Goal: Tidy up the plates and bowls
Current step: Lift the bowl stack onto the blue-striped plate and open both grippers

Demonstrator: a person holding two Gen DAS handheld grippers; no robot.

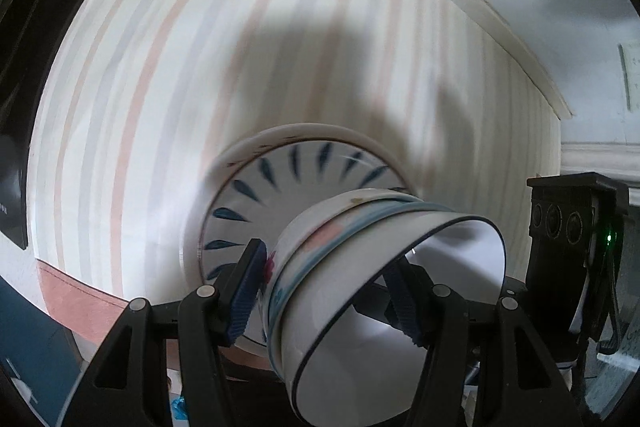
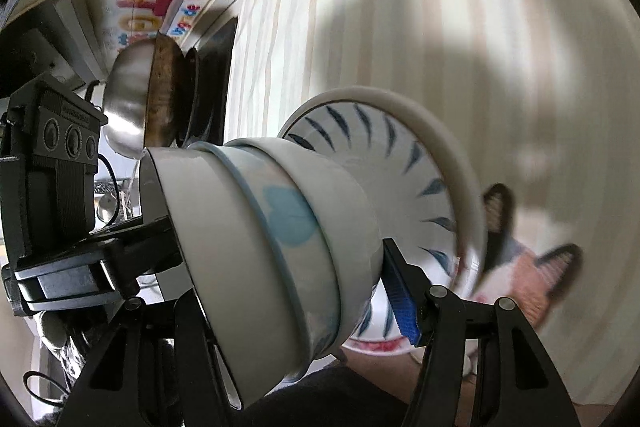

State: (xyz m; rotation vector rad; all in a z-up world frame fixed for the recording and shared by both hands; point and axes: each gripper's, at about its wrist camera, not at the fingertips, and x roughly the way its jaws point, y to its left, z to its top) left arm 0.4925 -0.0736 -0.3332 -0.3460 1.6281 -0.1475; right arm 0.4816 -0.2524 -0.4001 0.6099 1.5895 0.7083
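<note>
I am clamping my left gripper [image 1: 332,301] half-open on a stack of nested bowls [image 1: 384,267], one blue pad [image 1: 248,291] pressing its outer wall and the other reaching inside the top bowl. My right gripper [image 2: 288,291] is gripping the same stack [image 2: 280,235] from the other side. Both are carrying it above the striped tablecloth [image 1: 160,87], over a blue-leaf plate [image 1: 280,183]. A steel bowl [image 2: 128,99] is sitting at the table's far edge.
</note>
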